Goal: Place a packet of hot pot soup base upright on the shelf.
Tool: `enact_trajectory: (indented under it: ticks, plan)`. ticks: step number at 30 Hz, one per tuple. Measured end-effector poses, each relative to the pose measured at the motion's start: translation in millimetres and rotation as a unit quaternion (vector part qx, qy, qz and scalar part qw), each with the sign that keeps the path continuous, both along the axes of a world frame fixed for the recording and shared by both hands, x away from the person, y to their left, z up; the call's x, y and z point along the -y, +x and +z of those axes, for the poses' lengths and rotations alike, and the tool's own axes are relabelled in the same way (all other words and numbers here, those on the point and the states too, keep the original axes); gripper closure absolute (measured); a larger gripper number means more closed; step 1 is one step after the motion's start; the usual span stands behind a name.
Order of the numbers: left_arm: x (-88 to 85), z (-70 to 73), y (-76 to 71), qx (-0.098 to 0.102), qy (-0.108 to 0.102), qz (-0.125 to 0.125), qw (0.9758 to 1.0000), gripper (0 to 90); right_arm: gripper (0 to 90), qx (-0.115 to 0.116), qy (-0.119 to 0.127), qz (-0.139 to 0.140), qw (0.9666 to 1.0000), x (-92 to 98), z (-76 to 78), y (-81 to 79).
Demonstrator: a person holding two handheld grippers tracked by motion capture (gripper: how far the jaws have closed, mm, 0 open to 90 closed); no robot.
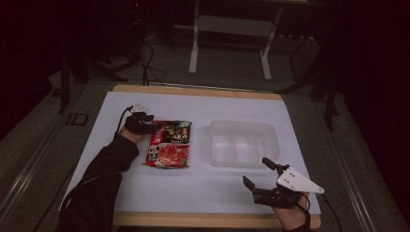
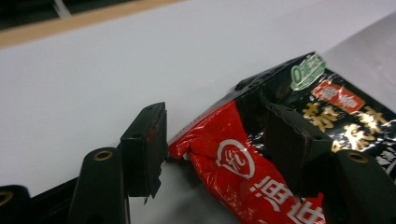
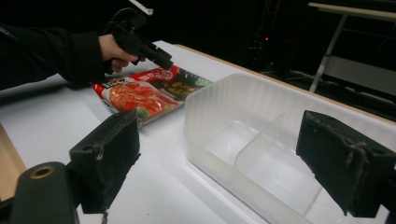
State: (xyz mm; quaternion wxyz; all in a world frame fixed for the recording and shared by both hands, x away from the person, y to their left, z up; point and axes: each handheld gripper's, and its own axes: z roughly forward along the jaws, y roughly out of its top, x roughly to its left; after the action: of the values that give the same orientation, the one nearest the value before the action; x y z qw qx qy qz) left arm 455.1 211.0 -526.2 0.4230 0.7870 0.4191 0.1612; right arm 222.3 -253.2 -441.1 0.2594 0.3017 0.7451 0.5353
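A red and black food packet [image 1: 169,145] lies flat on the white table top, left of centre. My left gripper [image 1: 153,126] is at its far left corner. In the left gripper view the two pads press on that corner of the packet [image 2: 233,177], and the foil buckles up between them [image 2: 219,135]. The right gripper view has the packet [image 3: 140,95] with the left gripper [image 3: 166,63] tipped down onto it. My right gripper [image 1: 255,170] hovers near the front right of the table, jaws wide open and nothing between them [image 3: 219,154].
A clear plastic container [image 1: 241,124] with a divider stands right of the packet, just beyond my right gripper, its near wall [image 3: 233,88] close to the open jaws. The white table top [image 1: 193,188] has a wooden edge. A metal frame [image 1: 194,48] stands on the floor behind.
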Motion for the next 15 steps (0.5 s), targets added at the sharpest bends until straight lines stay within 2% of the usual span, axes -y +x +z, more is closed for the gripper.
enact_trajectory:
  ticks: [2, 5, 8, 12, 15]
  plan:
    - [2.1, -4.5, 3.3, -0.007, 0.011, 0.004, 0.9999, 39.8, 13.4, -0.003, -0.002, 0.0, 1.0, -0.4, -0.8, 0.7]
    - [2.4, -10.7, 6.7, -0.019, 0.016, 0.005, 0.9997, 40.7, 13.4, -0.004, -0.002, 0.001, 1.0, -0.4, -1.0, 0.9]
    - [0.5, -12.8, 7.9, -0.026, 0.004, 0.001, 0.9996, 42.7, 13.6, -0.006, -0.001, 0.001, 1.0, 0.2, -1.5, 1.5]
    - [0.8, -12.9, 8.8, -0.044, 0.006, -0.011, 0.999, 48.4, 13.6, -0.013, -0.002, 0.003, 0.9999, -0.6, -2.7, 3.0]
    - [2.9, -11.7, 7.9, -0.053, 0.014, -0.02, 0.9983, 56.7, 13.6, -0.014, -0.004, 0.005, 0.9999, -1.8, -2.7, 2.6]
